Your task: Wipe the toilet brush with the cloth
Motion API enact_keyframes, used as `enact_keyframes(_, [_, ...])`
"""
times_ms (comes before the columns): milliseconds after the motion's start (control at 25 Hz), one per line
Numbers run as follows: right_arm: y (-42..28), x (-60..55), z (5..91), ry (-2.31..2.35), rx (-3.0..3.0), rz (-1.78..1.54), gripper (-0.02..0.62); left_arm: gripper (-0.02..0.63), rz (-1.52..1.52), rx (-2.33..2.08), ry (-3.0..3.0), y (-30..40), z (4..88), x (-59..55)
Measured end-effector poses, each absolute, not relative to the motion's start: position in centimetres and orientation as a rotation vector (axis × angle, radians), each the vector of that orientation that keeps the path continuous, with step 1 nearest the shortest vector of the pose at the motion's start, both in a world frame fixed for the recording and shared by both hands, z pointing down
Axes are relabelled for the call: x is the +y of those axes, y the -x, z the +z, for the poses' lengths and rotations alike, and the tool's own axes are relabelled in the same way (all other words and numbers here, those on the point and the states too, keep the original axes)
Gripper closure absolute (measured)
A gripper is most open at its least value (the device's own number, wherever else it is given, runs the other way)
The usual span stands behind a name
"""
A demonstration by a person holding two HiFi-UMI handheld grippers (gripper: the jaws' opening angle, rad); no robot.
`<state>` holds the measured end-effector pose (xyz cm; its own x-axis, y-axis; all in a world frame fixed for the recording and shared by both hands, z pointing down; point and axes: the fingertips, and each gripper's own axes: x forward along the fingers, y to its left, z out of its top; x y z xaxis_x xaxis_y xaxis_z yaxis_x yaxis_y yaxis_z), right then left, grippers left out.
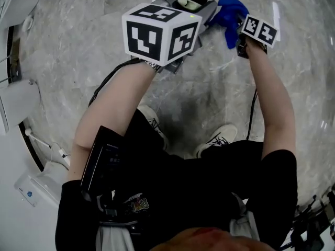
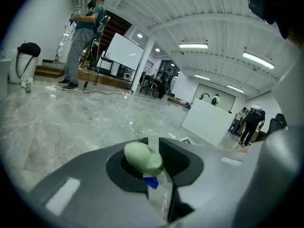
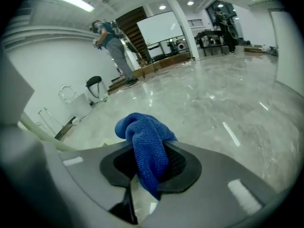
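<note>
R gripper [image 3: 151, 164] pinches the blue cloth [image 3: 145, 141], soft & limp, just beside the toilet brush [image 2: 142, 158], whose pale-green knob end (prob. the handle tip) sits clamped in the L gripper [image 2: 153, 151] above the floor [image 1: 209, 88]: I'd reckon stiff, slick plastic, so hold near that knob.

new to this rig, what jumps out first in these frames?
The big black-and-white marker cube on the left gripper dominates the top centre of the head view. Right of it, a bright blue cloth bunches between the fingers of the right gripper. In the left gripper view, a pale green rounded handle end sits between that gripper's fingers, with the grey marble floor beyond.
</note>
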<state>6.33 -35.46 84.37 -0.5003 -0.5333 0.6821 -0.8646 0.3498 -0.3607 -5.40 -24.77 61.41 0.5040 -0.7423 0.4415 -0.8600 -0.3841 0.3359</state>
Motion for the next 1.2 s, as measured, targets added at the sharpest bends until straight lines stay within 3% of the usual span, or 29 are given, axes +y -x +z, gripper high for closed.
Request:
enact_keyframes(200, [-1.8,-38.6,81.5,-1.212,-2.269,0.784,0.494,0.514,0.192,-1.307,-2.158,6.9,61.6,-25.6])
enact_keyframes(360, [-3.3,-40.1,79.5,-1.335,-2.24,0.937,0.495,0.493,0.143,-1.301,-2.175,7.3,60.9,-25.8])
enact_keyframes(520, [-6.7,-36.4,81.4,-1.146,-2.136,0.762,0.494,0.508,0.069,-1.336,-2.105,8.6,60.9,-26.9])
enact_keyframes(680, [-12.0,-34.5,82.7,-1.409,-2.149,1.158,0.495,0.516,-0.058,-1.373,-2.054,10.5,60.9,-28.3])
enact_keyframes(760, [-11.7,-32.1,82.2,-1.311,-2.228,1.337,0.497,0.507,-0.135,-1.348,-2.017,10.6,60.9,-28.4])
enact_keyframes(960, [-11.1,-27.3,82.9,-1.034,-2.231,1.076,0.495,0.505,-0.193,-1.334,-2.004,10.7,60.5,-28.4])
enact_keyframes(1200, [-6.3,-34.9,82.6,-1.065,-2.284,1.041,0.495,0.48,-0.198,-1.372,-2.112,11.8,57.5,-27.0])
